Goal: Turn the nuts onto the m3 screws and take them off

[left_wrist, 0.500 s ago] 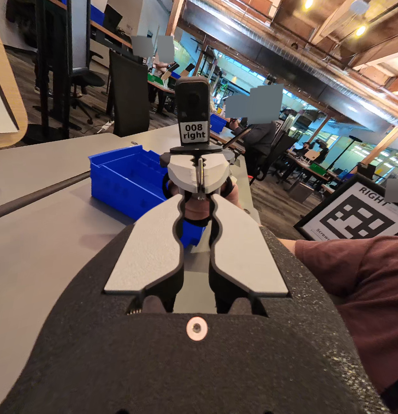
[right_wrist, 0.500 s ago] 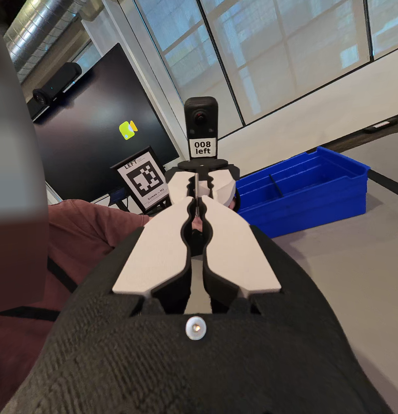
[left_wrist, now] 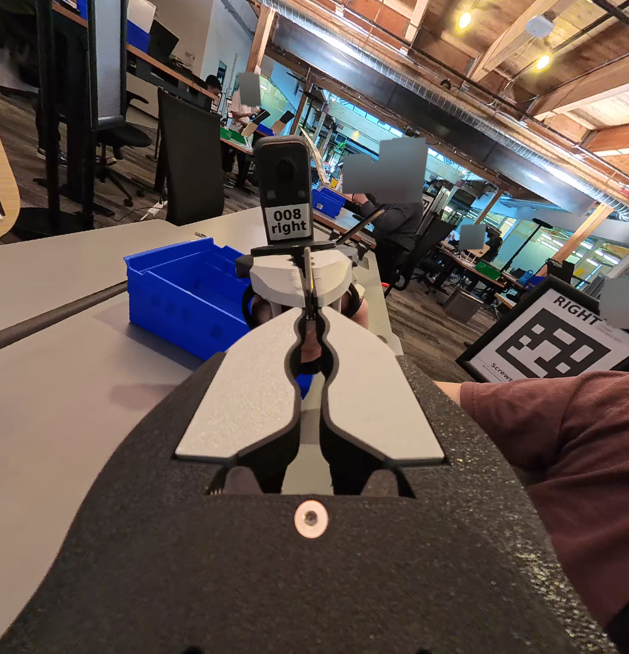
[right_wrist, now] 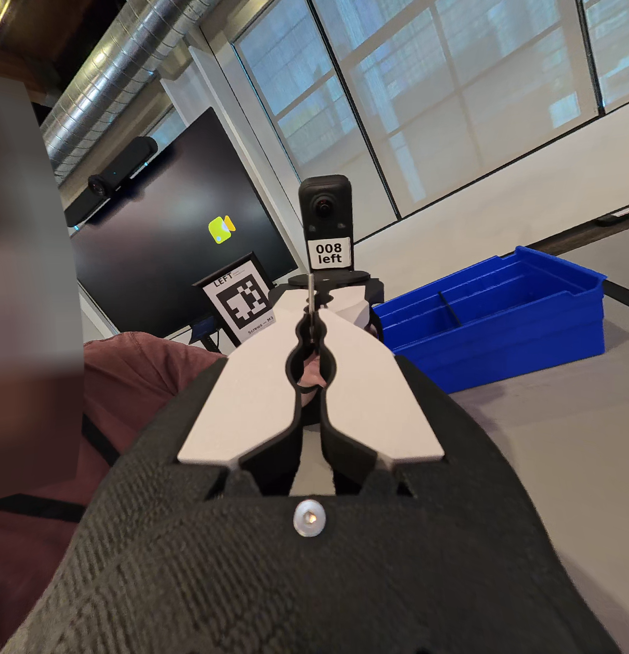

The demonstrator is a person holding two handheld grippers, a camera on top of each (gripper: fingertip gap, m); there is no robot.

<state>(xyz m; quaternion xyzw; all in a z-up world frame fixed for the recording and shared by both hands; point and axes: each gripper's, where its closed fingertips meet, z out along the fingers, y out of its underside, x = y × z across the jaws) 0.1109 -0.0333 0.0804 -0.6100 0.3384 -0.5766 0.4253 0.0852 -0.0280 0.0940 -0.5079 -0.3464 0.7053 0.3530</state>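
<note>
Grippers tip to tip over the table. Right gripper (right_wrist: 311, 327) clenched on a screw (right_wrist: 310, 300); left gripper (left_wrist: 309, 316) clamped at the screw's end, nut too small to see. Looks mid-threading. Blue bin (right_wrist: 500, 318) just beyond.

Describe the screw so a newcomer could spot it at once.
Start at the blue bin on the grey table. Beside it, two tongs meet tip to tip. The screw is the thin metal rod between their tips, the only shiny thing there.
</note>
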